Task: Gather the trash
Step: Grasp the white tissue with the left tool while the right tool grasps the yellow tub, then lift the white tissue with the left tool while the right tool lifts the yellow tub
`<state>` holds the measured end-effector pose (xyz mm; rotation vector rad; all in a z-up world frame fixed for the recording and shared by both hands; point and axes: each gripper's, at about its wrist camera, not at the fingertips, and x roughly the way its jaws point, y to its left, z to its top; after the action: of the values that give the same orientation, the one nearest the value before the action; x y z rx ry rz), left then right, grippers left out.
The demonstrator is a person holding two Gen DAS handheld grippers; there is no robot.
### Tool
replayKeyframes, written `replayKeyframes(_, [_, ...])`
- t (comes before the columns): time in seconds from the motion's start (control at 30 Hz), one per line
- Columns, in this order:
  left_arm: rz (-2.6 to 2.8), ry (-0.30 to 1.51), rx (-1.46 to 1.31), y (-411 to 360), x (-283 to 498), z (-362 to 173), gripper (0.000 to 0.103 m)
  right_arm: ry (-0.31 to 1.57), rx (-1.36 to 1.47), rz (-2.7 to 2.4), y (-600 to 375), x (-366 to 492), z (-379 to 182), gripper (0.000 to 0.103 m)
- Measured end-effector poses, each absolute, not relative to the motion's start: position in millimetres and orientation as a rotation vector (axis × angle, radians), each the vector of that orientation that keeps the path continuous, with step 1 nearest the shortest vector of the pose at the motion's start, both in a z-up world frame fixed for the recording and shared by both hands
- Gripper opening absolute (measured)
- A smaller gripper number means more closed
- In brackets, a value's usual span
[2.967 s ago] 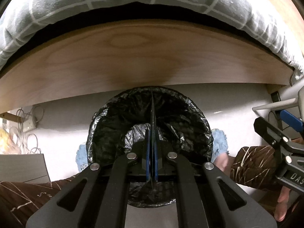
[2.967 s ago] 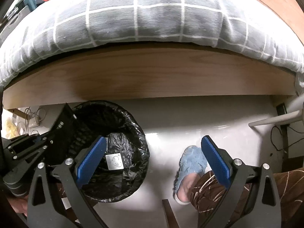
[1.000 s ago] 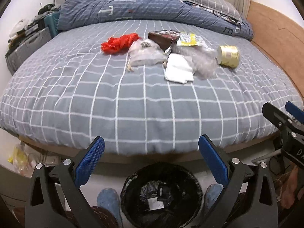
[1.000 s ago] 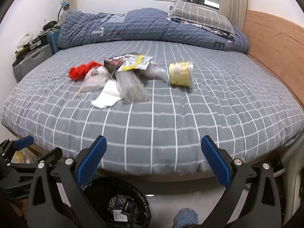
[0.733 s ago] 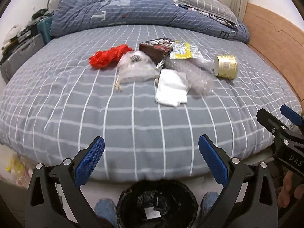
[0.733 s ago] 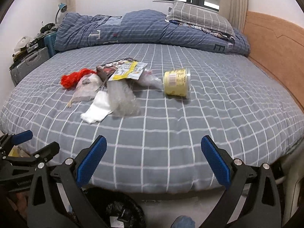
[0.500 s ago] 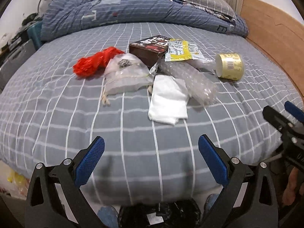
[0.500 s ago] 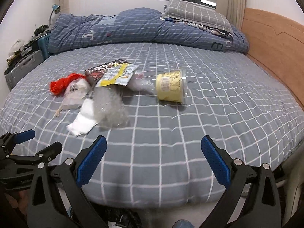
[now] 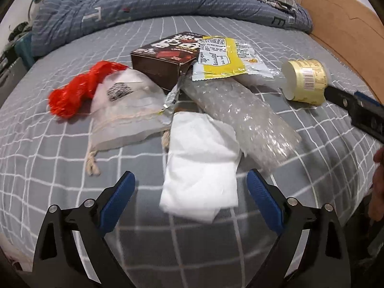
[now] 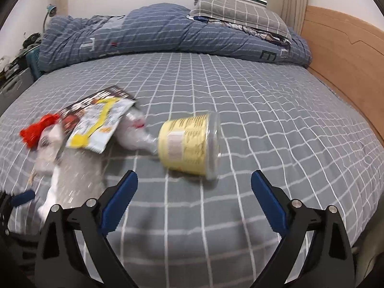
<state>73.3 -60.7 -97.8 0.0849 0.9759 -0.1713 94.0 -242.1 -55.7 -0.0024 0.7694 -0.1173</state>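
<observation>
Trash lies in a heap on the grey checked bed (image 9: 60, 144). A white tissue (image 9: 201, 168) is nearest my left gripper (image 9: 190, 192), whose jaws are closing slowly from wide, nothing pressed between the pads. Behind it lie bubble wrap (image 9: 244, 117), a drawstring pouch (image 9: 127, 110), red netting (image 9: 79, 91), a brown box (image 9: 165, 60) and a yellow-and-white wrapper (image 9: 223, 60). A yellow tub (image 10: 189, 146) lies on its side just ahead of my right gripper (image 10: 194, 192), which is open and empty. That tub (image 9: 306, 81) also shows at the right of the left wrist view.
A rolled blue duvet (image 10: 156, 31) and a grey pillow (image 10: 237, 12) lie at the far end of the bed. A wooden headboard (image 10: 343, 55) runs along the right side. Clutter and boxes (image 10: 16, 72) stand off the bed's left edge. A hand (image 9: 378, 187) shows at the right.
Both grippers have risen from the black bin on the floor and moved forward over the bed toward the trash. The bin has dropped out of view. The left jaws have narrowed slightly.
</observation>
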Motion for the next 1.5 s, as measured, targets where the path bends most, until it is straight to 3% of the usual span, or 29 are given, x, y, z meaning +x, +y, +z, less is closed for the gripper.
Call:
replayKeyframes(0.17, [-0.176,1.003,0.069,-64.2,91.1,-104.6,0.074,0.789,0.012,-0.105,-243.5,123.4,-66.8,0.087])
replayKeyframes(0.33, [-0.205,1.028,0.051,-65.1,95.8,-108.5,0.049,0.837,-0.004,-0.115,-238.4,147.8,-84.7,0.081])
replayKeyframes(0.4, [-0.212,1.039,0.036,-64.0,95.6,-108.9,0.042,0.847,-0.001,-0.118,-238.2,153.3,-89.3,0.069])
replayKeyframes(0.53, [-0.219,1.039,0.037,-59.5,95.0,-105.8,0.02,0.848,0.004,-0.129,-237.7,155.4,-91.1,0.068])
replayKeyframes(0.73, [-0.213,1.022,0.067,-59.9,87.6,-97.0,0.015,0.837,0.003,-0.123,-237.5,152.5,-87.0,0.068])
replayKeyframes(1.5, [-0.157,0.941,0.049,-27.5,74.9,-63.4,0.015,0.758,-0.026,-0.122,-218.7,121.1,-51.7,0.067])
